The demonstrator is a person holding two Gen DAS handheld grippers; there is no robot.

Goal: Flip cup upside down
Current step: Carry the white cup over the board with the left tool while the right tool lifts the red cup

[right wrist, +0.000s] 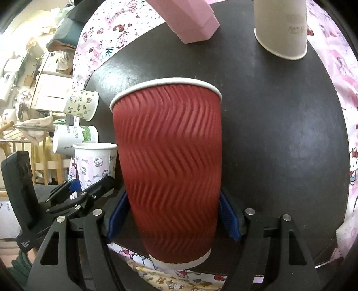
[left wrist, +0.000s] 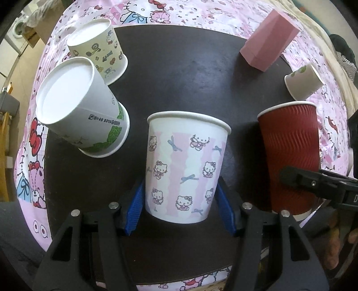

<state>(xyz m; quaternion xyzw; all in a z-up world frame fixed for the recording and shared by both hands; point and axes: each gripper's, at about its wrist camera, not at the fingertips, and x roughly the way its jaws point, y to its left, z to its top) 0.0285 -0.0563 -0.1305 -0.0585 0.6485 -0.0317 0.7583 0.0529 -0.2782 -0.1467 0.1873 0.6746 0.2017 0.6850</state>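
My left gripper (left wrist: 180, 201) is shut on a Hello Kitty paper cup (left wrist: 185, 165), which stands upright, mouth up, on the black round tabletop (left wrist: 179, 67). Its blue pads press both sides of the cup's lower half. My right gripper (right wrist: 173, 215) is shut on a tall red ribbed cup (right wrist: 167, 161), also upright with its white rim on top; its base seems slightly above the table. The red cup (left wrist: 290, 152) also shows at the right of the left wrist view, and the Hello Kitty cup (right wrist: 94, 163) at the left of the right wrist view.
Two paper cups stand upside down at the left: a green-leaf one (left wrist: 82, 107) and a cartoon-print one (left wrist: 100, 49). A pink box (left wrist: 268, 40) and a small inverted cup (left wrist: 302, 82) sit at the far right. A pink patterned cloth (left wrist: 201, 13) surrounds the table.
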